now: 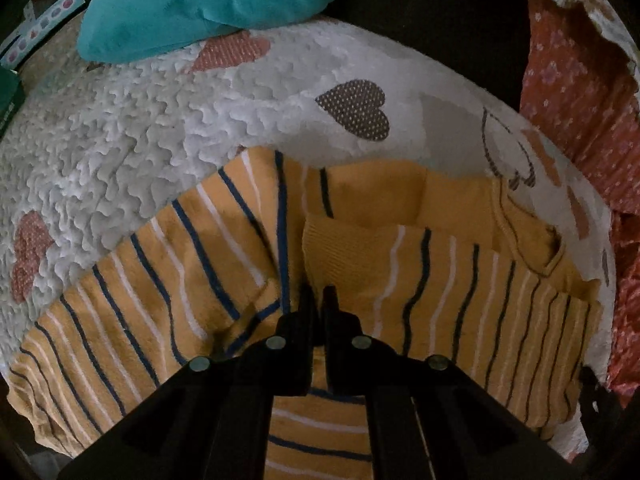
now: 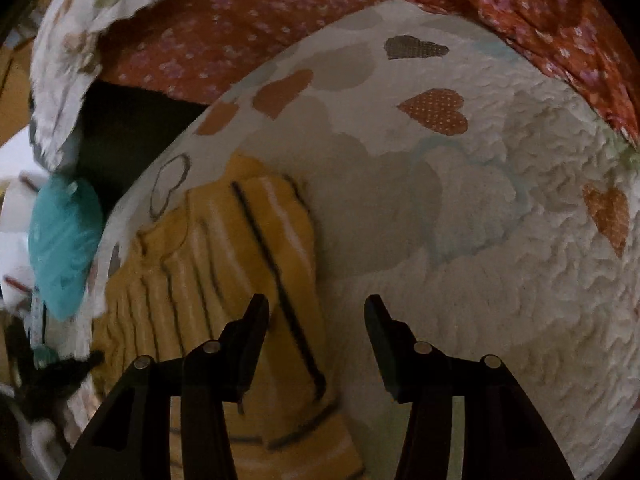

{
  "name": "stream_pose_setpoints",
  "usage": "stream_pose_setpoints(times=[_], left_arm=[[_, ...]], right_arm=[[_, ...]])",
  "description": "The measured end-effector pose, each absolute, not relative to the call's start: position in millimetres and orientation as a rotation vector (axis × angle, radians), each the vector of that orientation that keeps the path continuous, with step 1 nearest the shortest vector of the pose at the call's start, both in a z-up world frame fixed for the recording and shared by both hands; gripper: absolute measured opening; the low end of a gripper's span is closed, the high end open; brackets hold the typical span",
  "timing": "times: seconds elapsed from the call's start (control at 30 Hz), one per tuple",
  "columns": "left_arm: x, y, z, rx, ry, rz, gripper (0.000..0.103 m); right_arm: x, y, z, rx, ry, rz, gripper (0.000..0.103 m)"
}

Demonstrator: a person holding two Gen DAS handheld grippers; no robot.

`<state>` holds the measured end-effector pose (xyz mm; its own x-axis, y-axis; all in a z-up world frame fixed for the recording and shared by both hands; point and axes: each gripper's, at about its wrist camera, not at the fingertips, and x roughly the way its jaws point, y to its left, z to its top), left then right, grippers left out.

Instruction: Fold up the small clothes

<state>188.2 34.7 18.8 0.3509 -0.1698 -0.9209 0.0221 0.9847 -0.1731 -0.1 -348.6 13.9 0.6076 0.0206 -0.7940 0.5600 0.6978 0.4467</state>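
Note:
A small yellow garment with dark blue and white stripes [image 1: 192, 276] lies partly folded on a white quilt with heart patches [image 1: 132, 132]. My left gripper [image 1: 318, 294] is shut on a fold of the garment near its middle. In the right wrist view the same garment [image 2: 240, 248] lies at the lower left on the quilt [image 2: 500, 240]. My right gripper [image 2: 316, 308] is open and empty, just above the garment's right edge, its left finger over the cloth.
A teal cloth [image 1: 200, 4] lies at the quilt's far edge and shows at the left in the right wrist view [image 2: 64, 240]. A red flowered fabric [image 1: 580, 112] lies along the right side and shows in the right wrist view [image 2: 280, 12].

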Motion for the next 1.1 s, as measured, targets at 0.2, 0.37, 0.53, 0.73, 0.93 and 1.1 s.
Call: stream_pose_setpoints(times=[0.2,0.37,0.53,0.73,0.93,1.1], left_arm=[[185.7,29.8,19.6,-0.119,1.214,-0.113,0.004],[187.9,27.2,16.4,-0.132,1.232,-0.12,0.005],[184.7,11.5,8.2,-0.106,1.256,-0.146,0.005],[184.0,12.2,10.0,-0.106,1.253,-0.134,0.005],[180.6,15.1,20.8,-0.081,1.202,-0.08,0.004],[183.3,36.4,33.2,-0.082,1.15,0.011,0.004]], right_arm=[[27.4,-378.6,-9.2,0.986,0.857,-0.267,0.049],[31.9,-386.5,28.0,0.832,0.871,-0.341,0.007],[14.6,-369.2,63.2,0.552,0.819,-0.521,0.02],[-36.0,-323.7,62.6,0.432,0.832,-0.379,0.077],[-44.3,-269.7,18.5,0.261,0.962,-0.352,0.077],[-12.2,-273.0,10.8,0.071,0.929,-0.521,0.077]])
